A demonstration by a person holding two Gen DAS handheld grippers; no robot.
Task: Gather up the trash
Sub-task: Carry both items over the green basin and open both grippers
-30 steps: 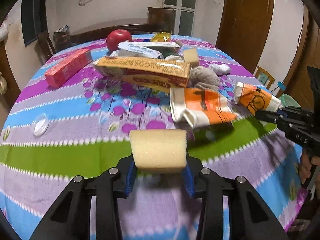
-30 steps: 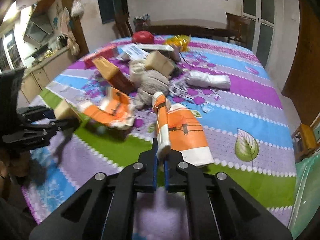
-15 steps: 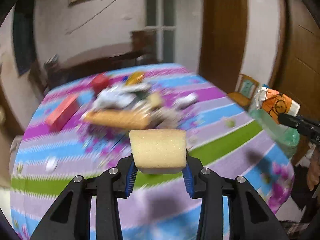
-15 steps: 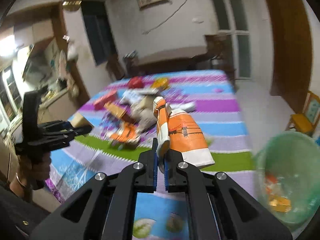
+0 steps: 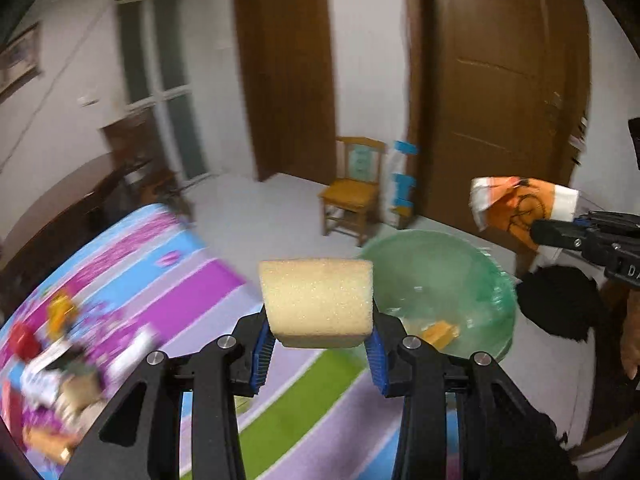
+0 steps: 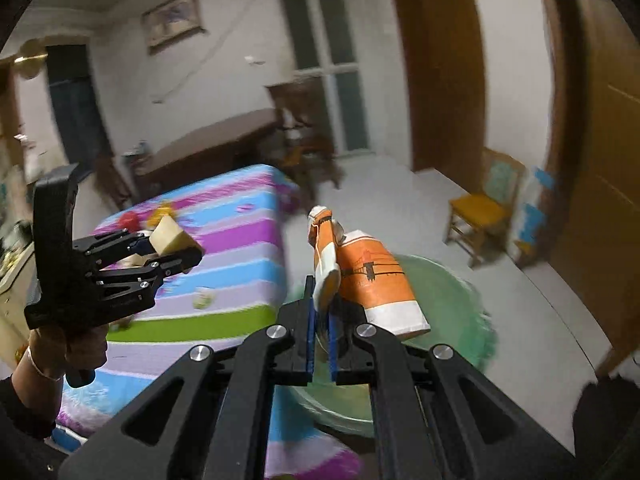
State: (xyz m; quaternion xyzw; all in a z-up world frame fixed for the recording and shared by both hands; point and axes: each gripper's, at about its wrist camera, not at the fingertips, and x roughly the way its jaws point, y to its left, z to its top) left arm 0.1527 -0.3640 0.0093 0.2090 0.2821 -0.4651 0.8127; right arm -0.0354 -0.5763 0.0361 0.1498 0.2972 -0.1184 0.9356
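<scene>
My left gripper (image 5: 318,328) is shut on a pale yellow sponge block (image 5: 316,300), held over the table's right edge beside the green basin (image 5: 436,280). From the right wrist view the same left gripper (image 6: 168,246) and sponge block (image 6: 170,236) hover above the striped tablecloth (image 6: 224,240). My right gripper (image 6: 320,316) is shut on a crumpled orange-and-white wrapper (image 6: 368,276), held above the green basin (image 6: 452,292). In the left wrist view that wrapper (image 5: 520,204) hangs from the right gripper (image 5: 540,232) at the right edge. Small orange scraps (image 5: 438,330) lie inside the basin.
Blurred trash and a red apple (image 5: 20,338) stay on the flowered tablecloth (image 5: 192,292) at left. A small wooden chair (image 5: 352,192) stands by the brown doors (image 5: 496,92). A dark wooden table (image 6: 216,144) stands behind. A hand (image 6: 68,344) grips the left tool.
Both grippers swung right and upward, off the table's clutter toward the green basin on the floor. Each keeps its hold, the left on the sponge, the right on the wrapper.
</scene>
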